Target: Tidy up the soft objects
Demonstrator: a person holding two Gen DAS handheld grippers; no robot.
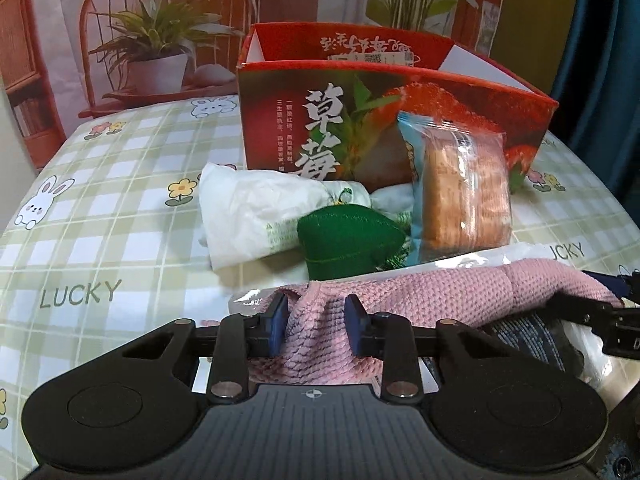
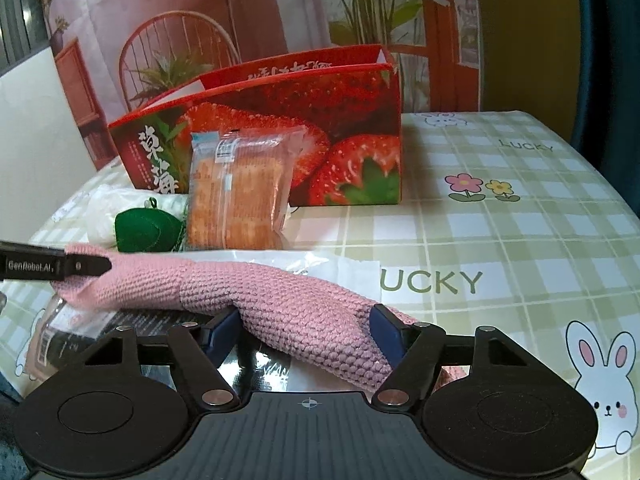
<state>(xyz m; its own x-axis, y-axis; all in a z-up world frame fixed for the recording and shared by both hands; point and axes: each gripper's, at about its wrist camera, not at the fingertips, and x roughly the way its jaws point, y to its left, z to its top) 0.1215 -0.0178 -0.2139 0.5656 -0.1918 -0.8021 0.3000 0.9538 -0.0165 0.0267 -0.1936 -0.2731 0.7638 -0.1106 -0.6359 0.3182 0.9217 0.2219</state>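
Soft, even indoor light fills both views, with faint shadows. Glare glints on the clear crinkled plastic wrapper (image 2: 320, 258) under the pink knitted cloth (image 1: 420, 292). Fisheye curvature bends the green checked tablecloth (image 2: 520, 232) at the dark, vignetted edges.

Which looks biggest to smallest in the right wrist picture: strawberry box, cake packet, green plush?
1. strawberry box
2. cake packet
3. green plush
The box sits farthest back, so it is surely biggest.
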